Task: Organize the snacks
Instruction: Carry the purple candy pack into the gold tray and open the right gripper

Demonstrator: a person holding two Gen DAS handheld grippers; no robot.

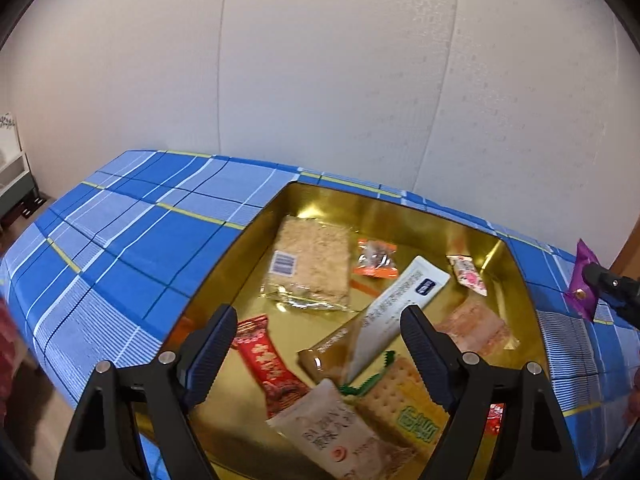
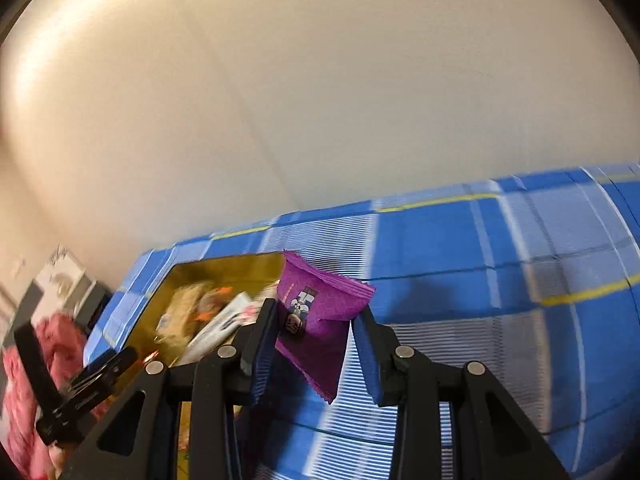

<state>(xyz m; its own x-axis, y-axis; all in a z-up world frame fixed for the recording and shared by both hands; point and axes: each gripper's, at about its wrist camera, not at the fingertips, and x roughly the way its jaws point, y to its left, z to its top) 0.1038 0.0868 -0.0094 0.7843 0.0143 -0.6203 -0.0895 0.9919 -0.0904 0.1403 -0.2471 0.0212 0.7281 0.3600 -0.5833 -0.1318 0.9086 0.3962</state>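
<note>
A gold tin (image 1: 516, 276) sits on a blue plaid cloth and holds several wrapped snacks: an oat bar (image 1: 312, 264), an orange packet (image 1: 376, 258), a long white packet (image 1: 404, 300), a red packet (image 1: 272, 364), a cracker pack (image 1: 404, 396) and a beige packet (image 1: 336, 428). My left gripper (image 1: 320, 316) hovers over the tin's near half, open, with nothing between its fingers. My right gripper (image 2: 316, 312) is shut on a purple packet (image 2: 320, 320) and holds it above the cloth, just right of the tin (image 2: 224, 266). That purple packet (image 1: 582, 280) also shows at the right edge of the left wrist view.
The blue plaid cloth (image 1: 132, 240) covers the whole table, with bare stretches left of the tin and to its right (image 2: 480, 260). A pale wall stands close behind. A low shelf (image 1: 16, 184) is on the floor at far left. A pink sleeve (image 2: 24, 360) is beside the tin.
</note>
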